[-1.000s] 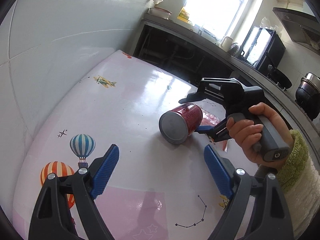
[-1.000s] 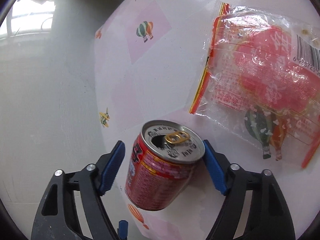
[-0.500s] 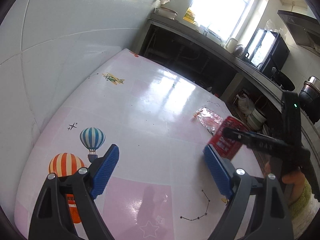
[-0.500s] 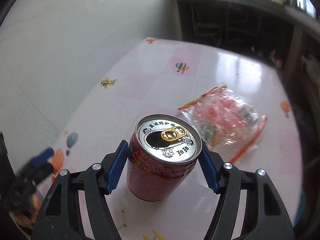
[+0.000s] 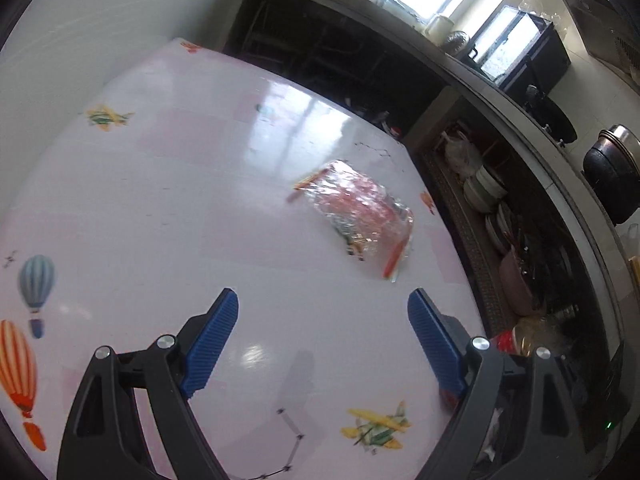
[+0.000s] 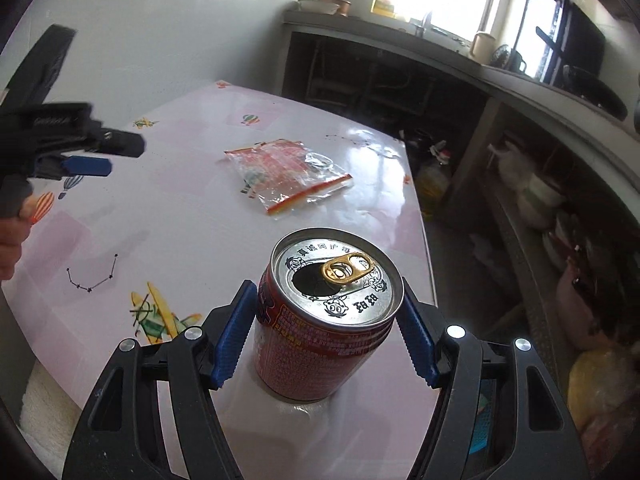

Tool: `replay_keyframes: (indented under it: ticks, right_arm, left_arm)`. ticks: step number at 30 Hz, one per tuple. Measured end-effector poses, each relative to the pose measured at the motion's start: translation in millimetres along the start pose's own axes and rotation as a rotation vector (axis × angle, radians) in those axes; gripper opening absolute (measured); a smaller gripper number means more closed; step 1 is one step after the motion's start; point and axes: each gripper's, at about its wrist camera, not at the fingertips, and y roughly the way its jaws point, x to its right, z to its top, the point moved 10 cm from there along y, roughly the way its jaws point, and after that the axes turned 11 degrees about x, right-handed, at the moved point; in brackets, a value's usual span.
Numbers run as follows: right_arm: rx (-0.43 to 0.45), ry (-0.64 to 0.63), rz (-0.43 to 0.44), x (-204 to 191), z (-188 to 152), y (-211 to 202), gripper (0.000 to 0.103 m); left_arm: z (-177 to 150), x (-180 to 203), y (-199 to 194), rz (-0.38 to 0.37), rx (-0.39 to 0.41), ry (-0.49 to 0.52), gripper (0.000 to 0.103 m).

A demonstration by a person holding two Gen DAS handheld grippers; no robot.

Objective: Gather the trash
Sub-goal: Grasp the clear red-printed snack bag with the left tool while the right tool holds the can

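Observation:
A red drink can [image 6: 320,340] with a gold pull tab stands upright between the blue pads [image 6: 234,332] of my right gripper [image 6: 326,286], which is shut on it near the table's front right corner. Farther out on the pink table [image 6: 180,216] lies a crumpled clear and red plastic wrapper [image 6: 288,168]. My left gripper [image 5: 322,320] hovers open above the table with nothing between its fingers. The wrapper [image 5: 360,208] lies ahead of it and slightly right. In the right wrist view, the left gripper [image 6: 108,156] sits at the far left, held by a hand [image 6: 12,240].
A white wall [image 5: 80,40] borders the table on the left. Past the table's right edge [image 5: 452,240] stand dark shelves with stacked bowls [image 5: 484,192] and bags. A counter [image 6: 400,32] with a kettle runs along the back under the windows.
The right gripper has lifted the can off the table, turned it upright and carried it toward the near right corner. The left gripper has swung right, toward the wrapper.

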Motion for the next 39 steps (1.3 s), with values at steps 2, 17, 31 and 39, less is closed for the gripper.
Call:
replay_keyframes:
  ticks: [2,17,31,39]
  right_arm:
    - [0.009,0.019,-0.002,0.1,-2.1,2.6,0.065]
    - [0.032,0.199,0.072,31.7,-9.9,-0.7,0.065]
    - [0.035,0.256,0.071,45.3,-9.4,7.1,0.065]
    - [0.037,0.259,0.060,48.6,-11.6,4.2,0.065]
  left_arm:
    - [5.7,15.9,21.8,-0.017,-0.036,-0.004,0.084]
    - [15.1,68.7,166.5,0.172,-0.199,0.494,0.086]
    - [6.8,43.2,143.2,0.134,-0.155,0.531,0.018]
    - [-46.4,33.4,66.9,0.067,-0.148,0.539,0.013]
